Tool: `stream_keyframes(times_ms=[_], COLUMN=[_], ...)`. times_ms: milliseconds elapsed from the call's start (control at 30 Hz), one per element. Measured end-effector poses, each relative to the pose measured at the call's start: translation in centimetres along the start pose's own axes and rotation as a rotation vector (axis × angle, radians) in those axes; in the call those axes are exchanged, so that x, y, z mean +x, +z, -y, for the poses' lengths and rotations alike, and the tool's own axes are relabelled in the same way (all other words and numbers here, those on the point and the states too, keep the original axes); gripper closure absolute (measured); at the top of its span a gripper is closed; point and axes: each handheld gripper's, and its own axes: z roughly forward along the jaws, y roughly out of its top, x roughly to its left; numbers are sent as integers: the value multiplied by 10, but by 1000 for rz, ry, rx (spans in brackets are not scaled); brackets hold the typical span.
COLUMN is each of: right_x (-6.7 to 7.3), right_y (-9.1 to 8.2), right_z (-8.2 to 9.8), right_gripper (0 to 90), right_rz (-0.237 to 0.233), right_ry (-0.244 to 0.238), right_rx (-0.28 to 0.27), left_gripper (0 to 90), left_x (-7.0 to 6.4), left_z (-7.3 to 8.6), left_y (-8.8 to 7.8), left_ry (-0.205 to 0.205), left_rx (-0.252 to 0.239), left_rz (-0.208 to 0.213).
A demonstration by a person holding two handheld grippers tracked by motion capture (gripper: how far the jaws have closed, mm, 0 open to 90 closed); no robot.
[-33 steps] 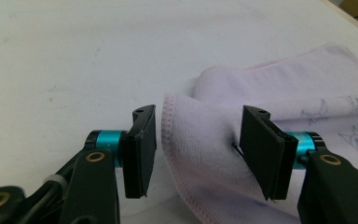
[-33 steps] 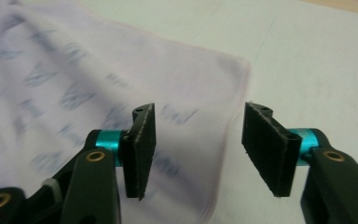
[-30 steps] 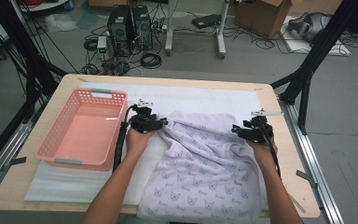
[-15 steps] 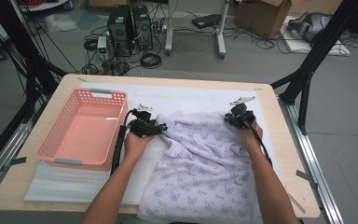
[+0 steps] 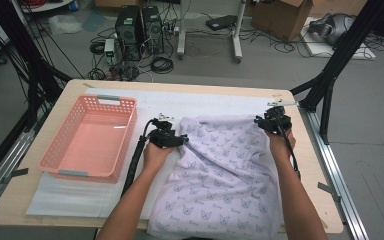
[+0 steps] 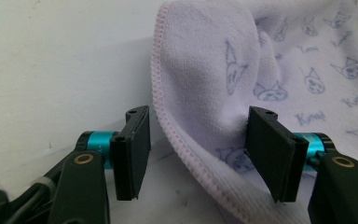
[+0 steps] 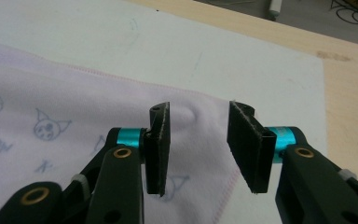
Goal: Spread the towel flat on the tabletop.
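Already, the lilac cat-print microfibre towel [image 5: 225, 175] is spread over the white mat on the desk, right of the pink plastic basket [image 5: 87, 137]. The left gripper [image 6: 196, 154] straddles a raised far-left fold, fingers released and just widening; the right gripper [image 7: 198, 149] is released above the far-right corner. Flattening seems nearly finished; folding is left.
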Motion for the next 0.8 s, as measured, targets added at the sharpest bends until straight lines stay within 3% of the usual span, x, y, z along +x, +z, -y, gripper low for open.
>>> stream_keyframes(times_ms=[100,133,167,200,267,300,367,467,600,667,700,800], right_x=[-5,-6,-7,-8,-8,-8,-6,-4,0,5,9,22], right_y=[-7,-9,-11,-12,-14,-15,-19,-24,-27,-24,-22,-11], right_z=[7,9,10,12,15,16,19,26,32,34,34,38], right_gripper=[573,573,573,573,573,573,569,545,489,472,473,524], right_rz=[-6,-8,-11,-18,-35,-49,-63,-100,-193,-257,-285,-285], right_ry=[10,12,17,18,27,25,32,33,67,70,45,-25], right_rx=[5,9,9,7,7,6,8,13,38,72,88,170], left_gripper=[436,510,654,833,849,855,857,857,818,648,583,505], left_x=[-4,-4,-2,-1,5,11,28,44,44,41,39,34], left_z=[0,0,0,0,-2,-4,-7,-6,-5,-6,-7,-7], left_y=[2,1,0,-1,-3,-6,-13,-18,-19,-20,-20,-21], left_ry=[46,64,77,82,69,43,-50,-101,-105,-120,-129,-103], left_rx=[-2,-1,-1,-4,-30,-57,-130,-158,-154,-162,-160,-140], left_rz=[-36,-55,-38,-52,-119,-172,-229,-268,-237,-203,-190,-152])
